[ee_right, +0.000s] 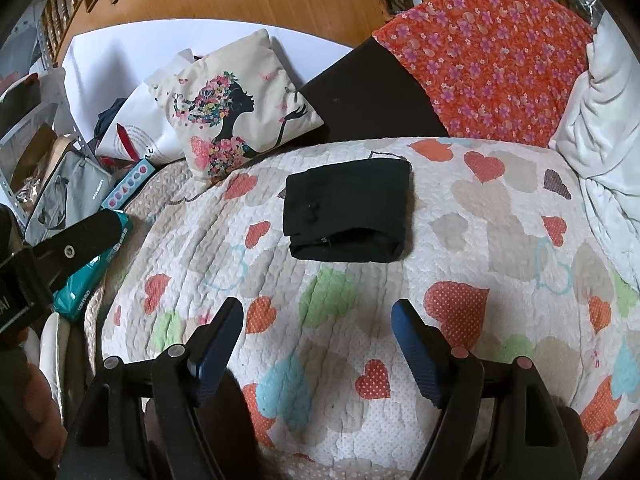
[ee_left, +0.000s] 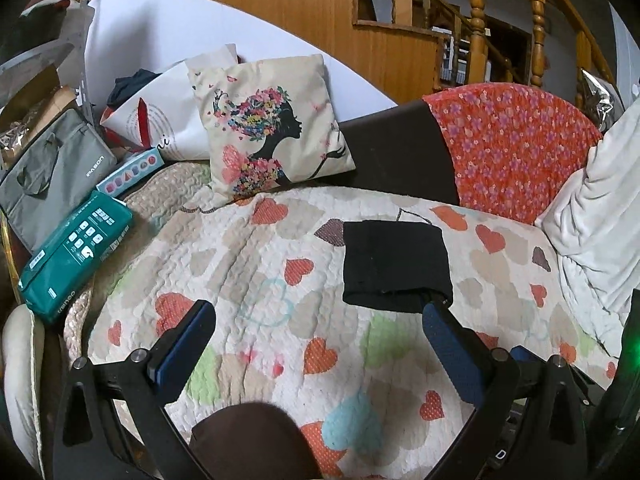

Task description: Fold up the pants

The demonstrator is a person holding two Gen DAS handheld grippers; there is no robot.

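The black pants (ee_right: pixel 347 211) are lying as a compact folded bundle on the heart-print quilt (ee_right: pixel 460 240), ahead of both pairs of fingers and touching neither as far as the views are showing. The right gripper (ee_right: pixel 318 344) is standing wide with nothing between its jaws, the bundle sitting clear beyond its fingertips. The left gripper (ee_left: pixel 320 332) is likewise spread wide and empty; its right-side finger (ee_left: pixel 448 344) is overlapping the bundle's near corner in the left wrist view, and whether it is touching cannot be told. The fold is appearing complete, so the step in hand is judged to be the release and withdrawal: the operator is best keeping both jaws spread and backing straight along the finger line, so that no pad is dragging the top layer open. The bundle's inner layers and far edge are hidden, the near opening is reading only as dark shadow, and a brown rounded shape (ee_left: pixel 248 436) below the fingers is cut off and unidentifiable.
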